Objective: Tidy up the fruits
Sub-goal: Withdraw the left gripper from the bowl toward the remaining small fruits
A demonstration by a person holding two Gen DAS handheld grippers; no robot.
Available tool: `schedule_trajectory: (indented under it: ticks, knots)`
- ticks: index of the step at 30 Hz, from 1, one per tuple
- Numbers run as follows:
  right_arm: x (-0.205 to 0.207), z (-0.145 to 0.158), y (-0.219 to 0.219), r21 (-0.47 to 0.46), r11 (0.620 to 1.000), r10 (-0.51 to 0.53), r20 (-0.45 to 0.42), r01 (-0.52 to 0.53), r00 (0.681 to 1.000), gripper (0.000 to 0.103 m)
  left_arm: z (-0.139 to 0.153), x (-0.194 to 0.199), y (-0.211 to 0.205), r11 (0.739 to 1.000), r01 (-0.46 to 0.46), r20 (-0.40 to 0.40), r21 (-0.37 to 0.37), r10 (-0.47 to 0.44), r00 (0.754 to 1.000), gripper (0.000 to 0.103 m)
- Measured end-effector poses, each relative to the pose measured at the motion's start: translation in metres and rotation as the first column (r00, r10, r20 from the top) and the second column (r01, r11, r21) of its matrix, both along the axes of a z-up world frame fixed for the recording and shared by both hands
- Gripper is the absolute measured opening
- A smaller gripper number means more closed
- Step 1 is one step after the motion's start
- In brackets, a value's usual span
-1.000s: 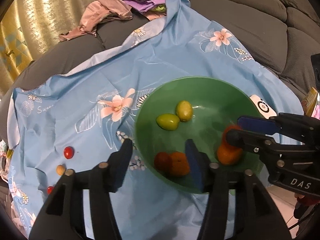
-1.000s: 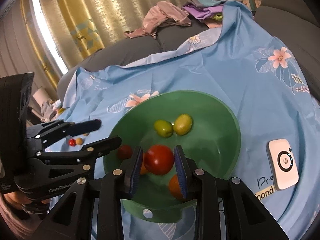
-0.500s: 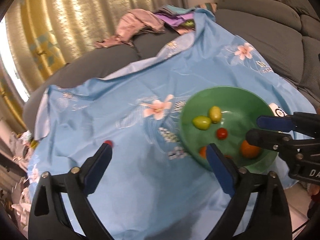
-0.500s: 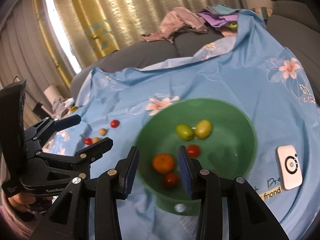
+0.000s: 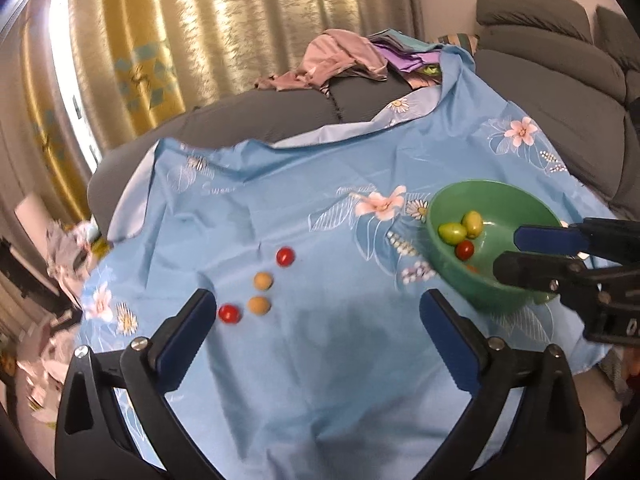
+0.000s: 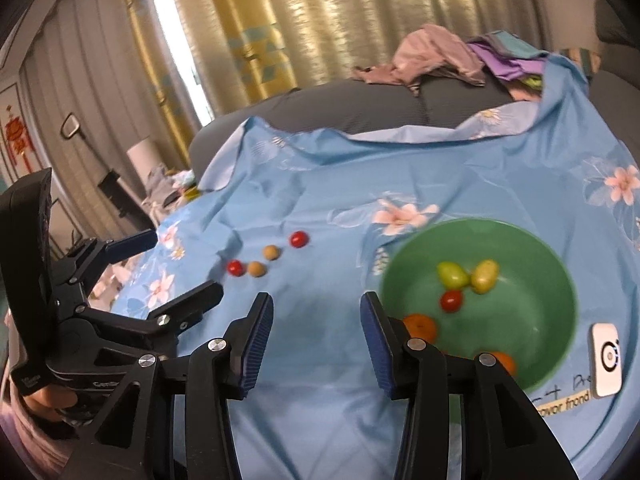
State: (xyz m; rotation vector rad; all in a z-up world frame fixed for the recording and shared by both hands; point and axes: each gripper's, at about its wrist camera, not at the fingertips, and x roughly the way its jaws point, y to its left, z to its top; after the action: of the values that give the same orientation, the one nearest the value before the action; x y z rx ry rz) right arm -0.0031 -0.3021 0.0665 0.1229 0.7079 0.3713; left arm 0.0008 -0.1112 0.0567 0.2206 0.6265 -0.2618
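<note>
Plainly, the risk lies with the four small fruits left on the cloth (image 5: pixel 280 208): two red (image 5: pixel 285 257) (image 5: pixel 229 313) and two tan (image 5: pixel 263 281) (image 5: pixel 258 304), all round and smooth, sitting close together. A pad nudging one could send it rolling over the slick, glossy fabric, and the creases and the slope toward the near edge would carry it off. The cloth looks thin and loosely draped over a sofa rather than a firm counter, so a downward press may sink and tip neighbours together. Pinching two at once is also likely, given how near they lie.

The left gripper (image 5: pixel 316 322) hangs above the cloth with its jaws spread wide, still opening, nothing between them; the nearer red fruit sits just beside its left pad. The right gripper (image 6: pixel 316 330) has jaws partly parted and opening, also empty, its right finger overlapping the rim of the bowl (image 6: pixel 560 272) in view.

The bowl is green, deep and smooth-walled, probably plastic. Inside lie two oval yellow-green fruits (image 6: pixel 452 274) (image 6: pixel 485 276), a small red one (image 6: pixel 451 301), and two oranges (image 6: pixel 420 326) (image 6: pixel 505 362), partly hidden. A flat white gadget (image 6: pixel 607 354) rests just beside the bowl.
</note>
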Motion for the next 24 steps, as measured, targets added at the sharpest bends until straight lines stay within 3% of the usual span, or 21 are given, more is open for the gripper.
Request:
schedule_trajectory:
  ticks: [6, 11, 16, 24]
  knots:
    - [0.004, -0.009, 0.03, -0.031, 0.997, 0.072, -0.035, -0.073, 0.997, 0.046, -0.028, -0.004, 0.08, 0.99, -0.084, -0.117, -0.115, 0.071, 0.991, 0.102]
    - [0.015, -0.027, 0.052, -0.043, 0.993, 0.107, -0.089, -0.111, 0.99, 0.046, -0.065, -0.006, 0.131, 0.961, -0.223, -0.228, -0.162, 0.183, 0.956, 0.102]
    - [0.027, -0.046, 0.074, -0.051, 0.988, 0.139, -0.145, -0.148, 0.98, 0.046, -0.081, -0.006, 0.145, 0.947, -0.249, -0.27, -0.201, 0.191, 0.944, 0.101]
    - [0.074, -0.071, 0.118, -0.074, 0.97, 0.211, -0.209, -0.231, 0.955, 0.046, -0.077, 0.019, 0.144, 0.95, -0.186, -0.252, -0.25, 0.121, 0.96, 0.099]
